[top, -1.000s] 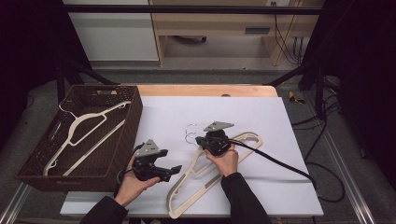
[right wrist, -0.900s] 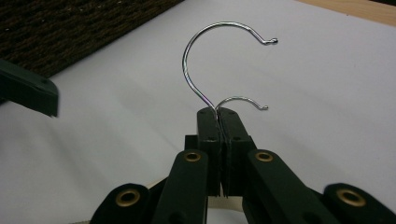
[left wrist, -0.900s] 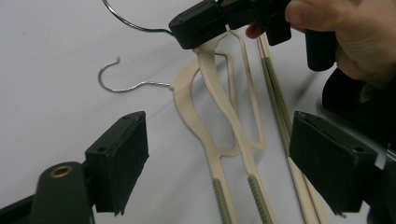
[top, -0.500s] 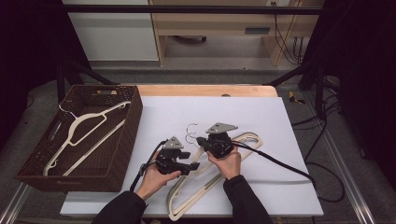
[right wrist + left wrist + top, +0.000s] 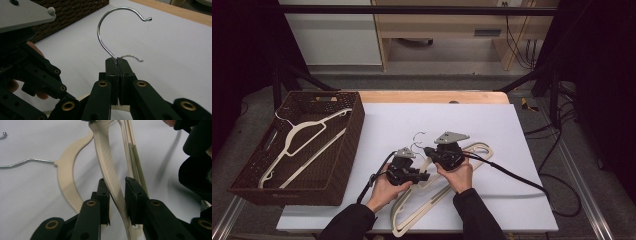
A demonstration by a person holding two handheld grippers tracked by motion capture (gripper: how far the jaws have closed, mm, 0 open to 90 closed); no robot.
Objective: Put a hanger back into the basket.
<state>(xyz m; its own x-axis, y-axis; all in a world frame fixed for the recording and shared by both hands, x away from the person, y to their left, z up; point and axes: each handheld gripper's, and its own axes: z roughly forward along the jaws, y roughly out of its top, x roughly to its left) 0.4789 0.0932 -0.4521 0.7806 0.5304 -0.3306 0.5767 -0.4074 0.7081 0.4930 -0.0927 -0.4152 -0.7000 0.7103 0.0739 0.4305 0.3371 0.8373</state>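
Two cream hangers lie overlapped on the white table. My right gripper point(image 5: 116, 62) point(image 5: 426, 149) is shut on the wire hook point(image 5: 100, 32) of the upper hanger point(image 5: 479, 149). That hanger's arm point(image 5: 107, 165) runs between the jaws of my left gripper point(image 5: 115, 192) point(image 5: 423, 175). The jaws have just been closing around it and stand close to its sides, with thin gaps still showing. The lower hanger point(image 5: 66, 175) point(image 5: 412, 220) rests flat, its hook point(image 5: 132, 57) just beyond the right jaws.
A brown wicker basket point(image 5: 343, 165) stands at the left with a third cream hanger point(image 5: 307, 132) inside. A black cable point(image 5: 512, 175) trails from the right gripper across the table to its right edge. The wooden table edge point(image 5: 432, 96) runs along the back.
My left hand has moved right, up to the right hand, and its jaws have narrowed around the hanger's arm. The right gripper has kept still on the hook.
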